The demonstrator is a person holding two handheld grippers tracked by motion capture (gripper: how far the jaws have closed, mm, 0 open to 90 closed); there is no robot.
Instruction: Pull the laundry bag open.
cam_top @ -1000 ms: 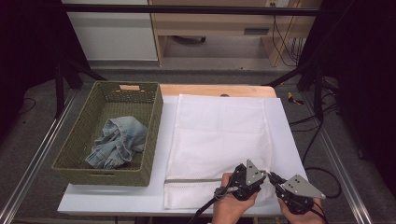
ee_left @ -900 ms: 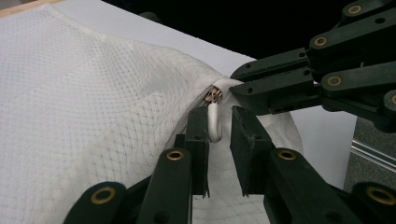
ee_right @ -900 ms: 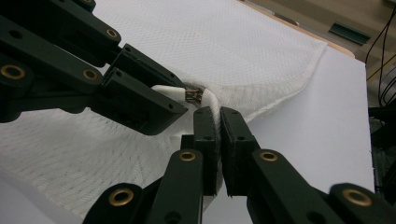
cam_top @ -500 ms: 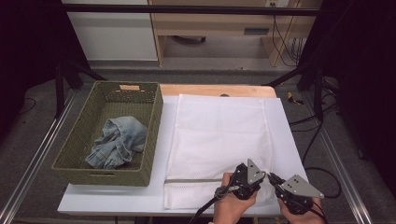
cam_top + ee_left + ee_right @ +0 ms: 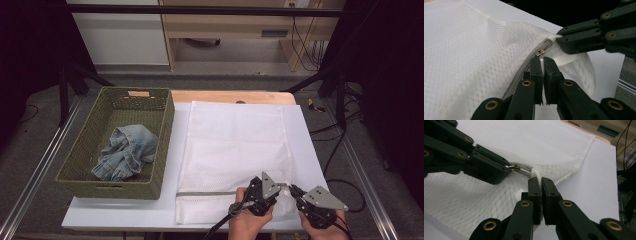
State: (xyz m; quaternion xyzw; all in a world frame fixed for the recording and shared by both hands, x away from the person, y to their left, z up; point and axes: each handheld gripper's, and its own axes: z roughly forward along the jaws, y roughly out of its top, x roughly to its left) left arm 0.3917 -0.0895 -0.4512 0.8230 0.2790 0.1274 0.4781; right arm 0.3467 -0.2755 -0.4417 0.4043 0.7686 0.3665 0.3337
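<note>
A white mesh laundry bag (image 5: 235,150) lies flat on the white table top, its zipper (image 5: 210,193) running across near the front edge. Both grippers meet at the zipper's right end. In the left gripper view, my left gripper (image 5: 541,61) is shut on the white pull tab just below the brass zipper slider (image 5: 540,52). From above, the left gripper (image 5: 283,186) points right. My right gripper (image 5: 538,180) is shut on the bag's fabric edge beside the slider (image 5: 515,167); in the high view the right gripper (image 5: 293,189) points left. The cloth is bunched up between them.
A green woven basket (image 5: 162,145) stands left of the bag with crumpled blue jeans (image 5: 127,152) inside. The white table top (image 5: 125,217) ends just in front of the hands. Cables (image 5: 340,145) trail off the table's right side. A wooden edge (image 5: 230,96) runs along the back.
</note>
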